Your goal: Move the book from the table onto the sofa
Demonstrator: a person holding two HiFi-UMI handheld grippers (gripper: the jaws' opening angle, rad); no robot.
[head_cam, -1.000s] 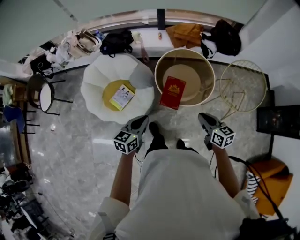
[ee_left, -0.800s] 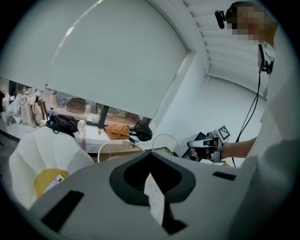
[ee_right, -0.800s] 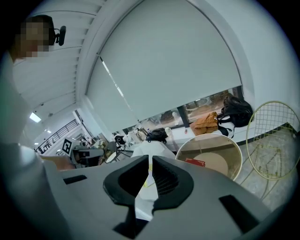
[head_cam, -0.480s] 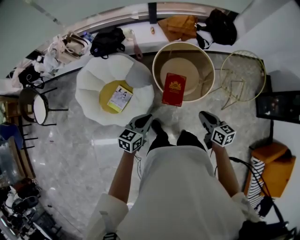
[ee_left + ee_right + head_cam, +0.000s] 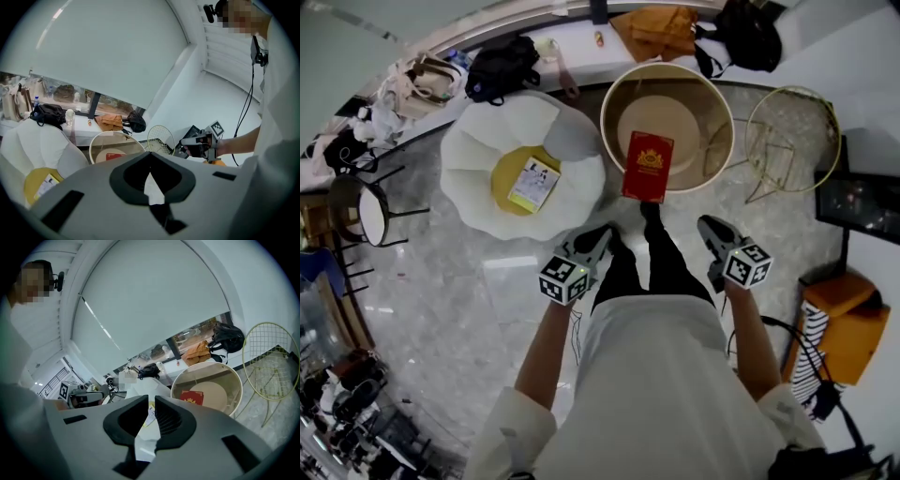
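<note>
Approach step, likely | book ahead, between left hand-held gripper and right hand-held gripper | both pressed together, empty | next: spread one, reach book.

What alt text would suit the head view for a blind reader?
From above: a person in white holds the left tongs and right tongs, both shut, before a red book on a round table. Left of it stands a white petal-shaped sofa with a yellow cushion.
</note>
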